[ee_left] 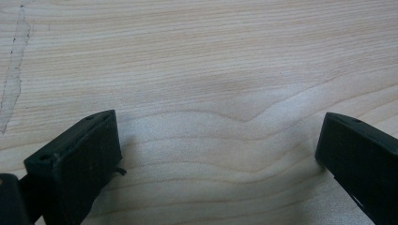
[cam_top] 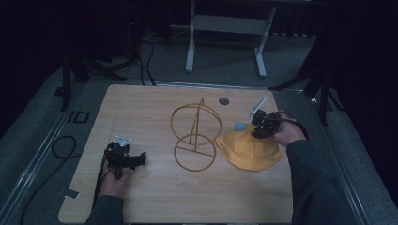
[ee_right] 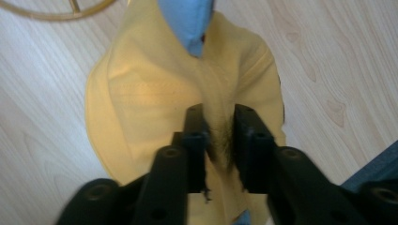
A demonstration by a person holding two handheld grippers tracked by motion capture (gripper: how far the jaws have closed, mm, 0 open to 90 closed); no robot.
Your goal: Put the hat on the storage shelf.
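A yellow bucket hat [cam_top: 251, 149] lies on the right of the wooden table [cam_top: 155, 201], with a bit of light blue lining [cam_top: 240, 126] showing at its far edge. My right gripper [cam_top: 259, 131] pinches a fold of the hat [ee_right: 141, 93] between its jaws; the blue lining [ee_right: 187, 21] peeks out beyond. A wire stand of gold hoops [cam_top: 195, 138] rises in the table's middle, left of the hat. At the table's left my left gripper [cam_top: 141, 159] rests low over bare wood, its fingers [ee_left: 80, 154] spread wide with nothing between them.
A small dark round hole [cam_top: 224, 101] sits near the table's far edge. A black cable [cam_top: 63, 145] loops on the grey floor at the left. A white desk frame [cam_top: 225, 28] stands beyond the table.
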